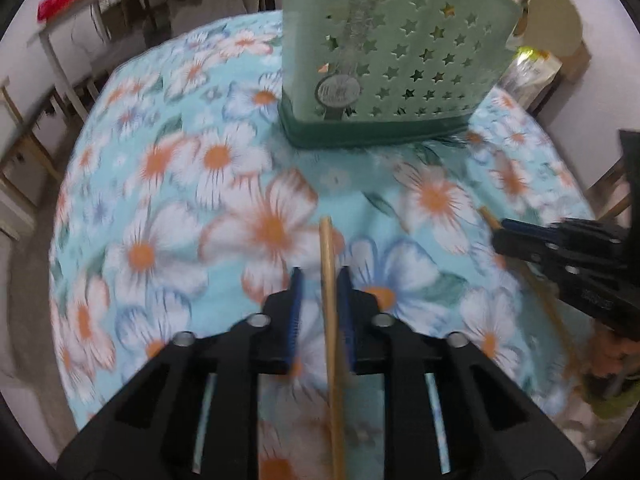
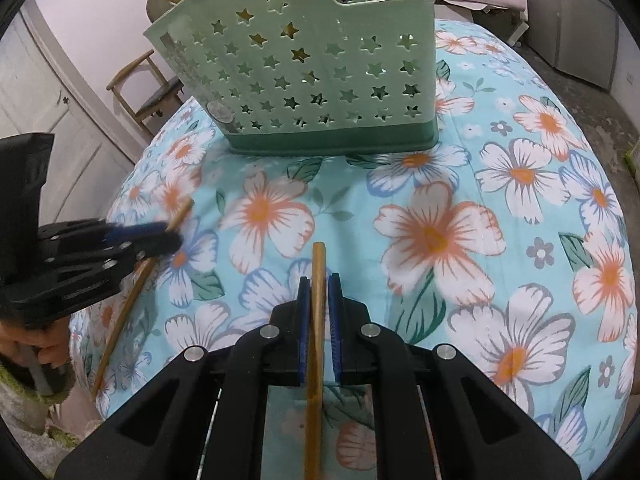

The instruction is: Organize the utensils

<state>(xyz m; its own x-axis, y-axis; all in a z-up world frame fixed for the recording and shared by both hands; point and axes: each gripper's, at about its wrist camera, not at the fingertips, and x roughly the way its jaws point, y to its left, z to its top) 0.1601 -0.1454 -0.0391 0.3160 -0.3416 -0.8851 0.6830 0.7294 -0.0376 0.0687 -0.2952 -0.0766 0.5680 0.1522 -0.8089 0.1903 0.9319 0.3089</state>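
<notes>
Left tool [image 1: 320, 276]: fingers spread, not pinching; chopstick [image 1: 330, 320] lies between them, against the right pad.
Left chopstick axis: runs lengthwise along the fingers, tip past them toward the green star-cut utensil holder [image 1: 396, 60].
Right tool [image 2: 319, 284]: pads nearly pressed together around a second chopstick [image 2: 317, 320].
Right chopstick axis: along the fingers, tip pointing at the holder.
Counter [image 2: 500, 240]: floral cloth; holder stands at its far side.

Wooden chopstick [image 2: 318, 304], matt plastic caddy [image 2: 304, 64]
</notes>
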